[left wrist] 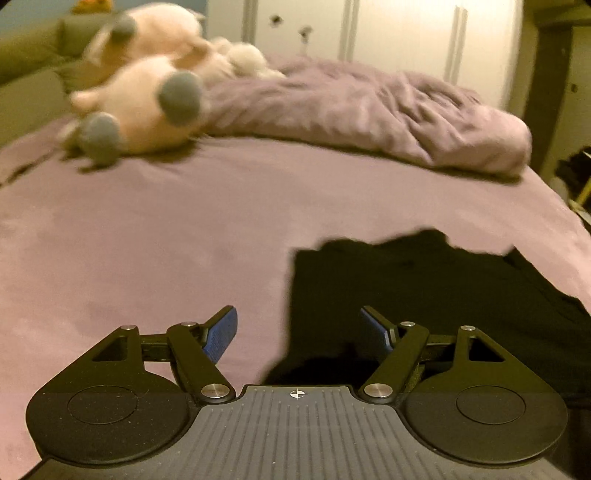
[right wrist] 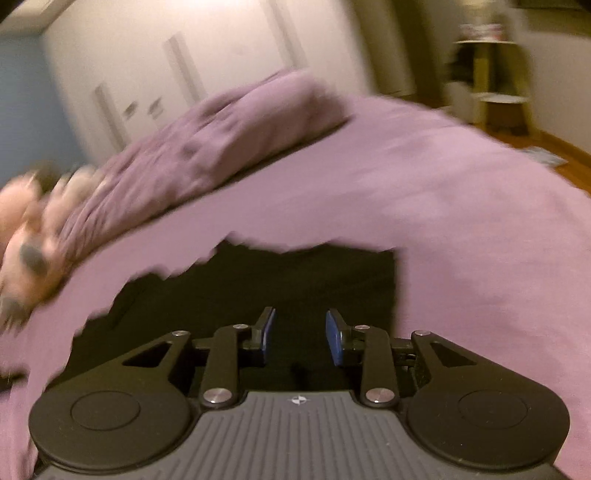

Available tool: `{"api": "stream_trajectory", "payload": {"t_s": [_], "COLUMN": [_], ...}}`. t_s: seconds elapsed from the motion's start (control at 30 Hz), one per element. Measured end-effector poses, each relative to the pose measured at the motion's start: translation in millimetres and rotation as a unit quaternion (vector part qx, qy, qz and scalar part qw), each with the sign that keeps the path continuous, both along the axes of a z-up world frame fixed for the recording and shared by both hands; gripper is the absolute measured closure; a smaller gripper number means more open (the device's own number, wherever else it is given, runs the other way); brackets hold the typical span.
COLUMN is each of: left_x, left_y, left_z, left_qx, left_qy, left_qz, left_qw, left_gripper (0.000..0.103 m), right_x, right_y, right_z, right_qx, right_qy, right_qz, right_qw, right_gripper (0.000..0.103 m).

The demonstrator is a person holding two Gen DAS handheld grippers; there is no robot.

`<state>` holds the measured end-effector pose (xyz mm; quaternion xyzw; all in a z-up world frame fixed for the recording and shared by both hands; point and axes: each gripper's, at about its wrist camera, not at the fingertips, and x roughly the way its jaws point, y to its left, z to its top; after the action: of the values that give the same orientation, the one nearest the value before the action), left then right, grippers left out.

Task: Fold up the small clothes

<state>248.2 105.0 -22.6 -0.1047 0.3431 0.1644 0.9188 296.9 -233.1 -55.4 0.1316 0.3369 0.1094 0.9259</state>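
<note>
Two pink plush toys [left wrist: 144,92], perhaps, beside duvet [left wrist: 369,114].

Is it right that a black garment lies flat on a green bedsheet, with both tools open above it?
Not quite: the bedsheet is purple, not green, as the left wrist view shows. The black garment does lie flat on it, with the left tool and right tool open above it.

Home bedroom. Bed with a mauve fitted sheet [left wrist: 147,240], crumpled mauve duvet [left wrist: 369,110] and pink plush toys with grey feet [left wrist: 147,107]. White wardrobe doors with long handles [left wrist: 406,33] stand behind it.
</note>
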Motion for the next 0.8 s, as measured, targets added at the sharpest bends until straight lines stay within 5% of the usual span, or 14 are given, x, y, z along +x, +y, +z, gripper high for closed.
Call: {"api": "stream_trajectory", "payload": {"t_s": [0.1, 0.2, 0.33, 0.63, 0.8], "left_x": [18.8, 19.3, 16.1, 8.7, -25.0], "left_y": [-13.1, -16.6, -5.3, -7.5, -3.0], "left_z": [-23.3, -35.4, -39.8, -39.4, -31.8], "left_qx": [-0.001, 0.021, -0.017, 0.006, 0.018], "left_qy": [0.042, 0.044, 0.050, 0.084, 0.095], "left_qz": [-0.029, -0.046, -0.038, -0.066, -0.089], "left_qw": [0.9987, 0.9978, 0.9979, 0.9942, 0.9913], "left_gripper": [0.025, 0.019, 0.016, 0.014, 0.022], "right_x": [11.0, 8.2, 3.4, -2.0, -17.2], "right_y": [21.1, 19.5, 7.9, 15.0, 24.2], "right_z": [-18.8, -30.0, -34.3, -32.2, -18.9], "right_qx": [-0.012, -0.031, -0.033, -0.102, -0.178], "right_qy": [0.037, 0.007, -0.008, -0.020, 0.000], "right_qz": [0.048, 0.063, 0.082, 0.097, 0.069], "right_qw": [0.998, 0.998, 0.996, 0.990, 0.982], "right_gripper": [0.074, 0.074, 0.074, 0.074, 0.074]}}
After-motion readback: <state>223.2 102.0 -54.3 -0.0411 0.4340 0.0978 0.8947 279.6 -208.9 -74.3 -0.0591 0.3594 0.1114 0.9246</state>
